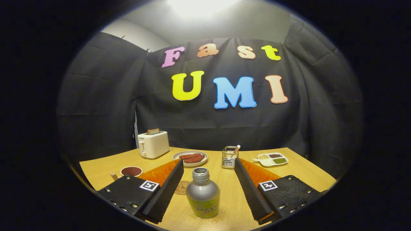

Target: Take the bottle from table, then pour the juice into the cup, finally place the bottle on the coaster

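A small grey bottle (203, 195) with a green label and an uncapped threaded neck stands upright on the wooden table (301, 170), between my two fingers. My gripper (208, 166) is open, and a gap shows on each side of the bottle. A round cork coaster (181, 188) lies just behind the bottle, partly hidden by the left finger. A cup (131, 171) holding a dark red drink stands beyond the left finger.
A white toaster (153, 144) with a slice of bread stands at the back left. Behind the bottle are a plate of sausages (190, 158), a wire holder (230, 157) and a divided white dish (272, 159) of grains. A cork (114, 175) stands by the cup.
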